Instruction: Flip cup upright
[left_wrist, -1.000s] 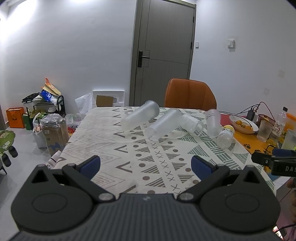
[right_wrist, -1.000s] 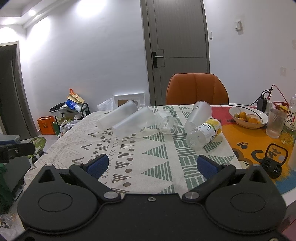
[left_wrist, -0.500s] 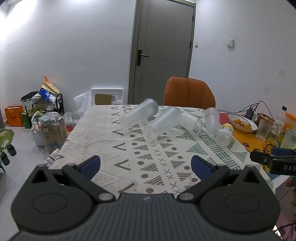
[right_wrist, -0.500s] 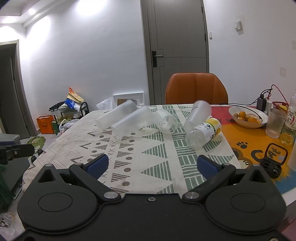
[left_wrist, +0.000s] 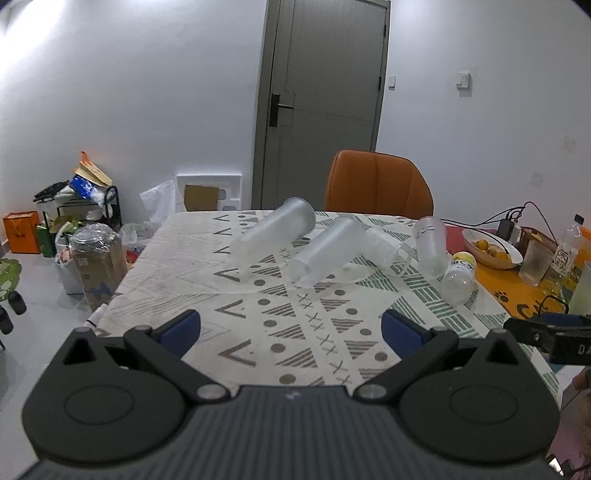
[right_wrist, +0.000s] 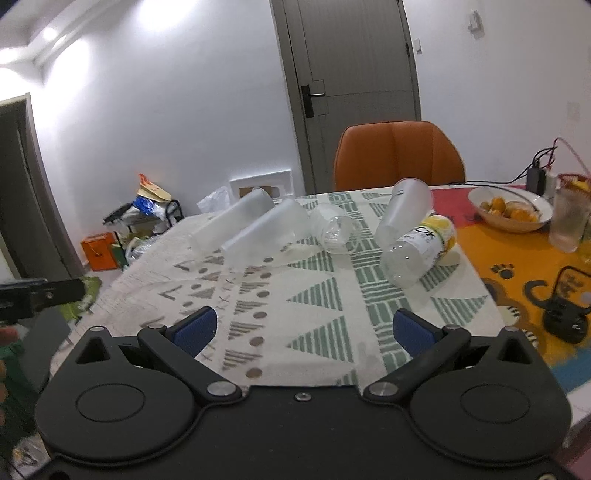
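Observation:
Several clear and frosted plastic cups lie on their sides across the far half of the patterned tablecloth (left_wrist: 295, 325). A tall frosted cup (left_wrist: 275, 230) lies at the left, a second frosted cup (left_wrist: 328, 249) beside it, then a clear cup (left_wrist: 388, 247) and another clear cup (left_wrist: 430, 240). In the right wrist view the same cups show: the tall frosted cup (right_wrist: 229, 225), the second frosted cup (right_wrist: 266, 232), the clear cup (right_wrist: 332, 230), the other clear cup (right_wrist: 402, 214). My left gripper (left_wrist: 291, 328) and right gripper (right_wrist: 303, 328) are open, empty, near the table's front edge.
A clear bottle with a yellow label (right_wrist: 417, 247) lies on its side by the cups. A bowl of oranges (right_wrist: 511, 210), a glass (right_wrist: 569, 218) and a black clip (right_wrist: 565, 317) sit on the orange mat at right. An orange chair (left_wrist: 376, 184) stands behind the table.
Both grippers have moved forward and a little up toward the cups, which look larger now. The right wrist view has tilted. No cup has moved.

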